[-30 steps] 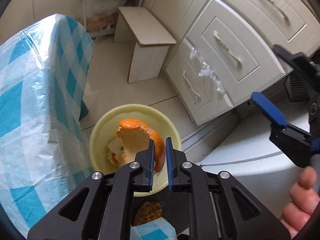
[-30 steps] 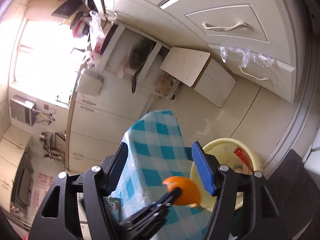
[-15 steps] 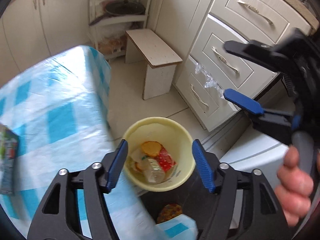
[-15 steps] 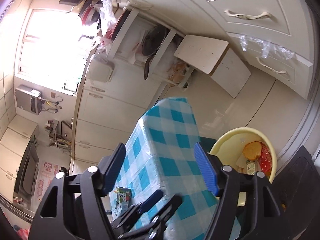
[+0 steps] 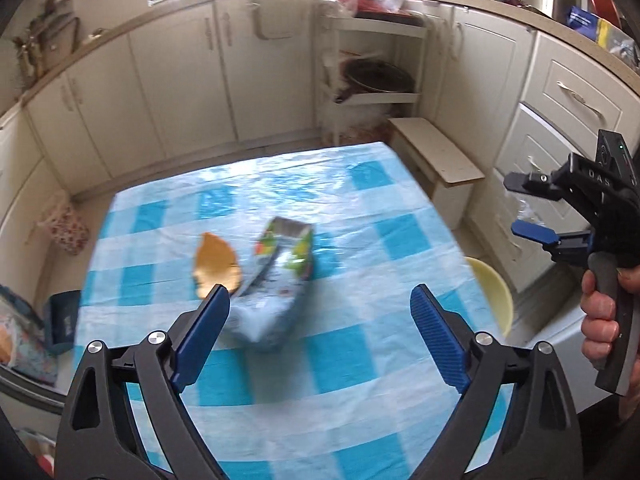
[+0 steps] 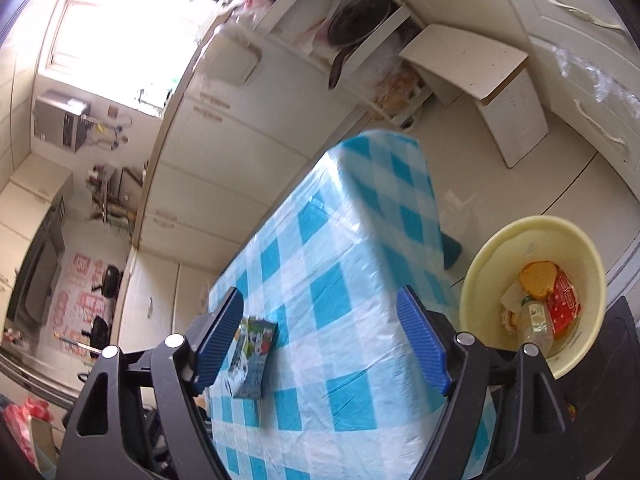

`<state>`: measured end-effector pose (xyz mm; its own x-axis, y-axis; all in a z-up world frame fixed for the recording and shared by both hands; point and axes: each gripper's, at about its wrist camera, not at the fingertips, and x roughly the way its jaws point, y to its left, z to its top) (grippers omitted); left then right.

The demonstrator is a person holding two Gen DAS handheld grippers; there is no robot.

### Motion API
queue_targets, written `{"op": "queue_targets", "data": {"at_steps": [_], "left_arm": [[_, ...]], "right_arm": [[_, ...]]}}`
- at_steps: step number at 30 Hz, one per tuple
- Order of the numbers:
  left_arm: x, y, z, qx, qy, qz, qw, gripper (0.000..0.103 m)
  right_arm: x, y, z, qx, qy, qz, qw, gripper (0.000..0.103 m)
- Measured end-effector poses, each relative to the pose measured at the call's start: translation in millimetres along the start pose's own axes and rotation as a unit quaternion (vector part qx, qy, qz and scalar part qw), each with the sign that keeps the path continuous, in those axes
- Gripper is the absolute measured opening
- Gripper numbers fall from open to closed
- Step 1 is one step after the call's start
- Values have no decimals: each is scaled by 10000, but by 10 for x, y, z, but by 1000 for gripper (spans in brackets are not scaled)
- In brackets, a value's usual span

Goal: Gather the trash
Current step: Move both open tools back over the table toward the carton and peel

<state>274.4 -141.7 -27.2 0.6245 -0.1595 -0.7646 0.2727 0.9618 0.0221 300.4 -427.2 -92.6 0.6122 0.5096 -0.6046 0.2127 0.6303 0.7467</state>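
crumpled light-blue snack bag (image 5: 276, 280) lies mid-table on the blue checked cloth (image 5: 360, 360), orange peel (image 5: 216, 266) touching its left side. left gripper (image 5: 320, 336) and right gripper (image 6: 320, 340) both spread wide, holding nothing. yellow bin (image 6: 480, 276) of trash sits beside the table.

Peel (image 5: 216, 266) beside carton (image 5: 276, 280) (on table (image 5: 360, 360))

Cream cabinets (image 5: 180, 80) along walls, bright window (image 6: 120, 20) (blown out), low stool (image 5: 436, 156), pale floor (image 6: 560, 188).

One carton (image 5: 276, 280) (crumpled), one peel (image 5: 216, 266)
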Motion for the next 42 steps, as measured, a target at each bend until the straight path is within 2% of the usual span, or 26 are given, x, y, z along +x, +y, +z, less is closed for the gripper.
{"op": "queue_targets", "data": {"at_steps": [6,12,20,25,28,31,33,35,36,38,42], "left_arm": [[-29,366,-143,-135,-98,233,9996,89],[14,467,-267,-183,-107,397,9990,91],[3,787,-353,-473,-58,522,9975,92],[-13,1109,-394,-887,2,624,9941,92],[13,1332,-423,-1215,76,679,9902,92],[98,1483,-403,-1432,118,748,9868,93],[220,1549,-345,-1510,178,796,9852,93],[383,1600,-252,-1544,278,786,9845,93],[466,1608,-198,-1517,320,792,9847,93],[616,1589,-86,-1338,323,800,9872,93],[971,1422,107,-599,378,623,9955,92]], "right_arm": [[438,394,-304,-620,576,-260,9961,84],[810,680,-519,-962,933,-453,9899,88],[1299,982,-756,-1126,1179,-675,9843,89],[1588,1086,-845,-1097,1259,-809,9826,89],[1684,1199,-868,-1347,1098,-967,9800,95],[1756,1313,-923,-1949,1060,-1270,9668,95],[1785,1364,-977,-2414,1142,-1389,9536,95],[1791,1384,-1031,-2763,1325,-1362,9421,91],[1760,1382,-1041,-2922,1423,-1330,9363,85],[1686,1376,-1058,-3223,1619,-1295,9237,79],[1440,1316,-1125,-3973,1777,-1539,8871,78]]}}
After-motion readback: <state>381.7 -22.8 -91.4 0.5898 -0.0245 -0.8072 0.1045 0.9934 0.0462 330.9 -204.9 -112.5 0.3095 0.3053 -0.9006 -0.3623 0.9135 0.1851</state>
